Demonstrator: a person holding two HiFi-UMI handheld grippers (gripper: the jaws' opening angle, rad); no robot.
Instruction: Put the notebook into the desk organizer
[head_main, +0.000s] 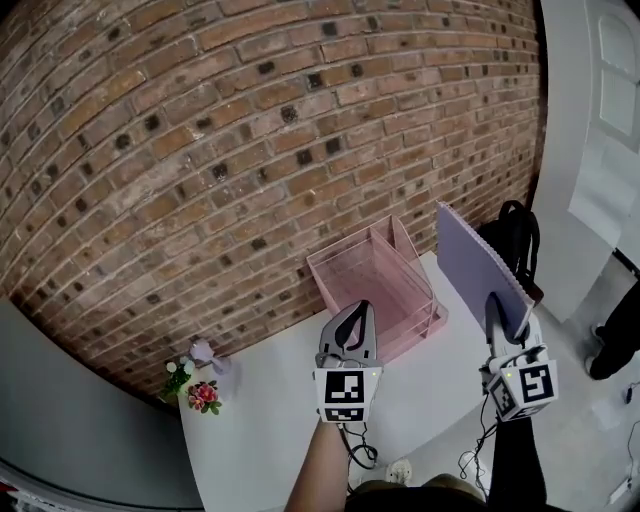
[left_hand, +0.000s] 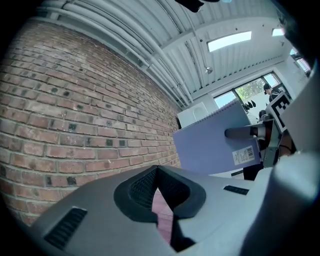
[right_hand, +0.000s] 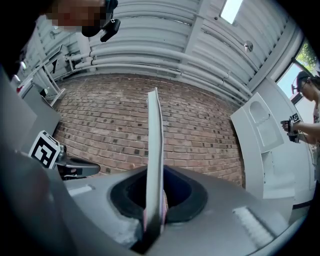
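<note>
Lavender card cover with a wire spiral down one edge: that's the notebook (head_main: 478, 262). My right claw (head_main: 508, 318) has it pinched by the bottom edge, jaws nearly together on the thin stack. It's held on edge in the air, up and to the right of the desk organizer (head_main: 345, 262), not yet over it. Left claw (head_main: 355, 318) is closed with nothing in it and hovers just in front of the organizer.

Handling guess: light, thin, semi-stiff. The cover looks smooth, so it could pivot or slip under a narrow pinch, and pages may fan. Best hold is mid-edge, clear of the spiral.

Organizer reads as pink translucent plastic: rectangular, open top, upright divider panels. It sits on the white matte tabletop (head_main: 260, 430) against a brick wall (head_main: 250, 150). It's probably light too, so it may skid if the notebook catches a panel.
</note>
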